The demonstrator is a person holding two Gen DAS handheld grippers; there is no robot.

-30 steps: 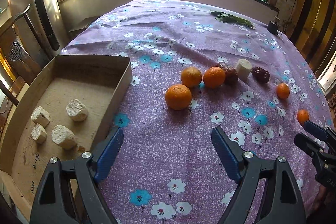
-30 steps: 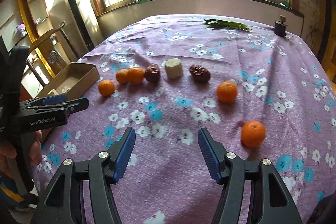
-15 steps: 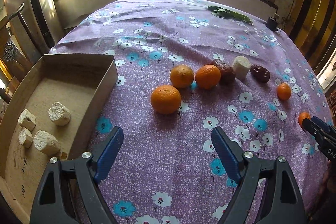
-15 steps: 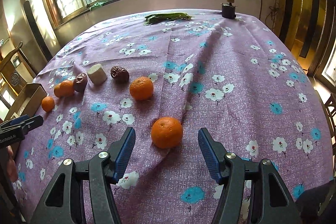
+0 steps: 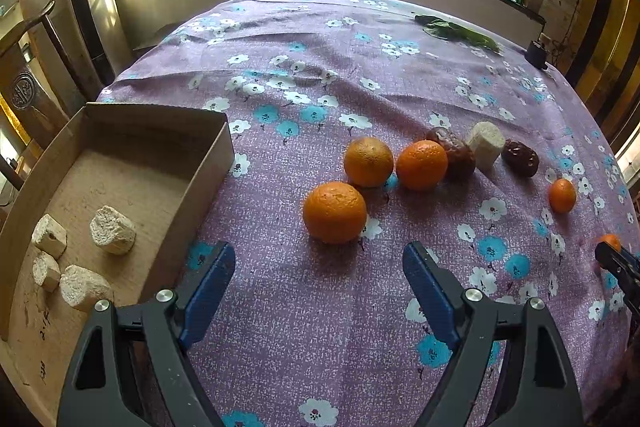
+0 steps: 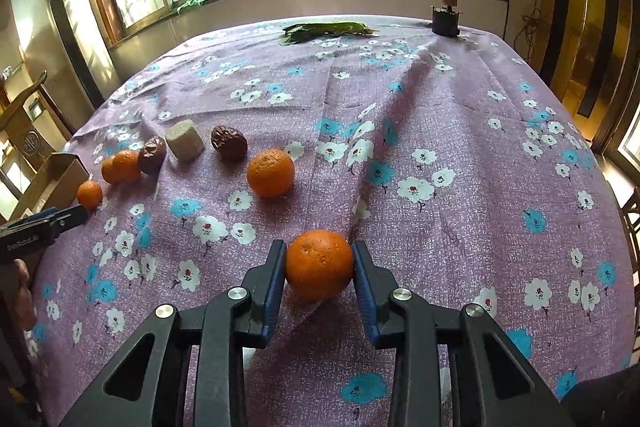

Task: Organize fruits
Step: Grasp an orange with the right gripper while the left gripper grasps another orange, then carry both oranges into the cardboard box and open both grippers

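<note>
In the right wrist view my right gripper (image 6: 319, 269) is shut on an orange (image 6: 319, 265) that rests on the purple flowered cloth (image 6: 440, 131). Further off lie another orange (image 6: 270, 172), two dark dates (image 6: 229, 142), a pale cut chunk (image 6: 184, 140) and more oranges (image 6: 122, 166). In the left wrist view my left gripper (image 5: 318, 281) is open and empty, just short of a big orange (image 5: 334, 212). A cardboard box (image 5: 132, 163) at the left holds several pale chunks (image 5: 112, 235). The right gripper's tip (image 5: 618, 263) shows at the right edge.
Green leaves (image 6: 326, 29) and a small dark jar (image 6: 446, 17) sit at the table's far side under the windows. A wooden chair (image 5: 36, 67) stands left of the box. The cloth has a raised fold (image 6: 384, 147) running toward the held orange.
My right gripper moved forward and closed on the near orange, which earlier lay between open jaws. My left gripper drew closer to the big orange and stayed open.
</note>
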